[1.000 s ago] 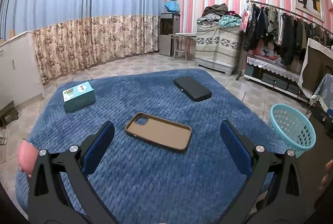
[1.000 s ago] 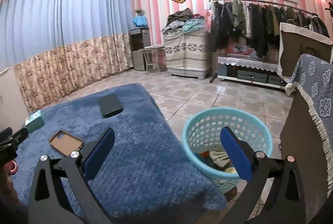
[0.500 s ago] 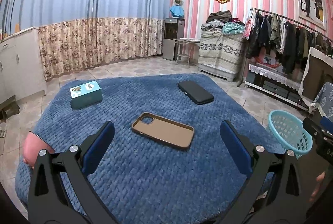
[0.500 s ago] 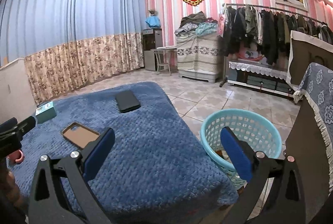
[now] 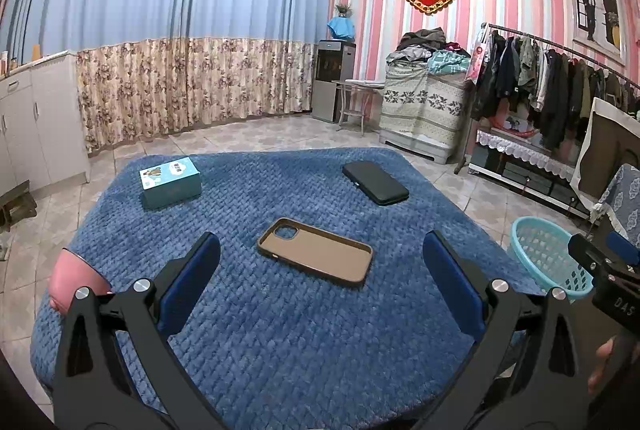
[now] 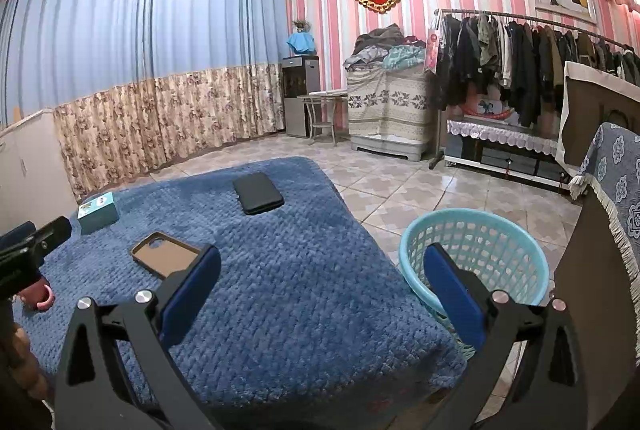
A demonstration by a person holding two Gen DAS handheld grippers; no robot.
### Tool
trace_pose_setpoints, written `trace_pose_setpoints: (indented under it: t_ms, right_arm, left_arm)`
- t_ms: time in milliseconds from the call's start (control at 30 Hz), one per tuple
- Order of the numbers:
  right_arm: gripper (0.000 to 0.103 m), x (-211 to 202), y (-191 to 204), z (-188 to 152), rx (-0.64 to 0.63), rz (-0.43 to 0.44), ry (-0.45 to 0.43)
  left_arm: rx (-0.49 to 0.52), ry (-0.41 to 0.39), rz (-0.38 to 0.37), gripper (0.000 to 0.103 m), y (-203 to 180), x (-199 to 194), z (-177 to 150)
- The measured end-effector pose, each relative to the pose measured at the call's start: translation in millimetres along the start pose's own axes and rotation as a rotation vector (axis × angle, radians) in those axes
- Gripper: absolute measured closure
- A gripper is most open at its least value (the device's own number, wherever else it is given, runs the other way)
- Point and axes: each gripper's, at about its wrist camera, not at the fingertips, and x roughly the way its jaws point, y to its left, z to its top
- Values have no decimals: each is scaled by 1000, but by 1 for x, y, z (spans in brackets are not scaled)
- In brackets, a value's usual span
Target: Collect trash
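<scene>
On blue blanket, brown phone case, black phone, teal box, both tongs spread, empty

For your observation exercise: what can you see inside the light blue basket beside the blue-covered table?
Only the mesh wall of the light blue basket shows; the right gripper's fingers cover its bottom, so any contents stay hidden.

Blue blanket bears box, two cases.

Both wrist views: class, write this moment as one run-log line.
left gripper: open, empty, above brown phone case | right gripper: open, empty | teal basket: on floor beside blue-covered table
</scene>
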Motion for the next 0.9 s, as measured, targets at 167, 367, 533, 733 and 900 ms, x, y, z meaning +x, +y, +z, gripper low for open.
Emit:
trace_pose_setpoints:
  t_ms: [167, 367, 533, 733, 900]
  right_arm:
    - [4, -3, 5, -2, -11, 7, -9]
    - [4, -4, 11, -2, -25, 10, -9]
    - [4, -5, 11, -4, -26, 5, -12]
    - [4, -6, 10, -5, -22, -4, -12]
    - [4, -6, 9, -6, -20, -3, -12]
  left_arm:
    - [5, -3, 6, 5, 1, -3, 1]
    - [-2, 8, 5, 5, 3, -4, 0]
    - [0, 6, 6, 5, 4, -4, -1]
    - [1, 7, 6, 5, 4, -4, -1]
    - [6, 5, 9, 5, 4, -4, -2]
